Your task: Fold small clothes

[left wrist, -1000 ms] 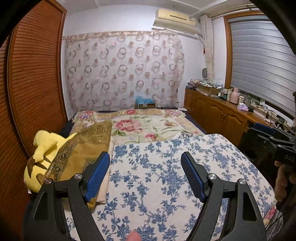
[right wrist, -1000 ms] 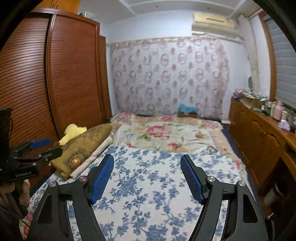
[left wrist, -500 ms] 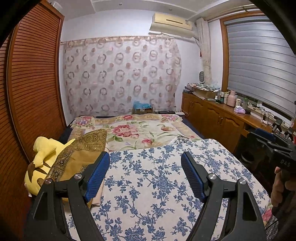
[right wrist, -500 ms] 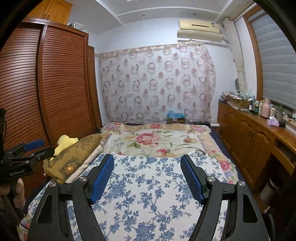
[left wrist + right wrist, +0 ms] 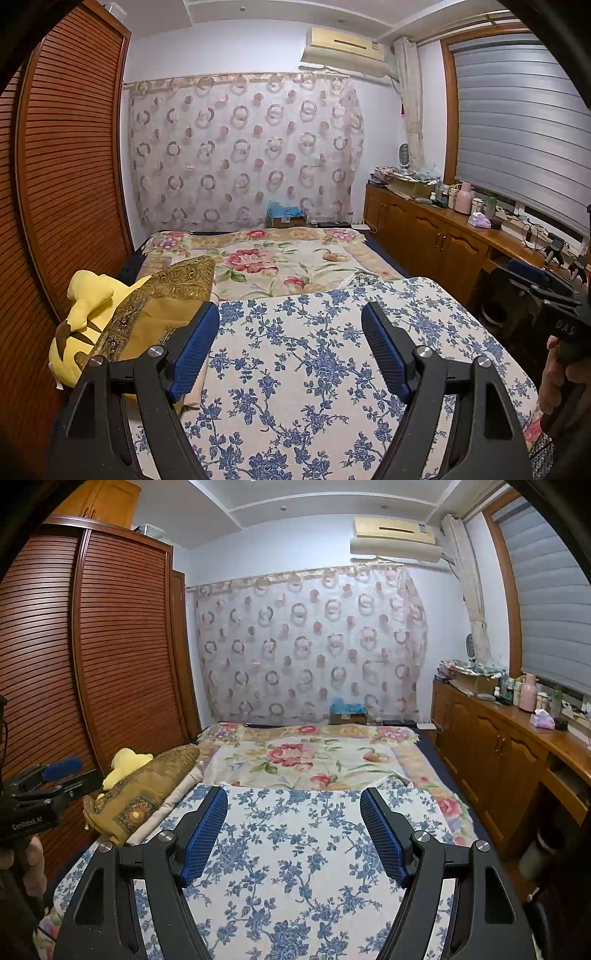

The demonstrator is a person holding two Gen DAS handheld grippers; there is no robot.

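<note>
A cream cloth with a blue flower print (image 5: pixel 317 354) (image 5: pixel 295 842) lies spread flat over the near part of the bed. My left gripper (image 5: pixel 290 314) hangs above it, open, nothing between its blue pads. My right gripper (image 5: pixel 293 797) is also open and empty, held over the same cloth. In the left wrist view the right gripper (image 5: pixel 543 284) shows at the right edge in a hand. In the right wrist view the left gripper (image 5: pixel 55 775) shows at the left edge. I see no small garment apart from this cloth.
A floral blanket (image 5: pixel 280 262) covers the far half of the bed. A gold cushion (image 5: pixel 162 302) and a yellow plush toy (image 5: pixel 85 302) lie at the left edge, by the slatted wardrobe (image 5: pixel 92 672). A wooden counter (image 5: pixel 517 738) with bottles runs along the right.
Both views have tilted up: the bed sits lower in frame and more ceiling shows. Both grippers stay open and empty.
</note>
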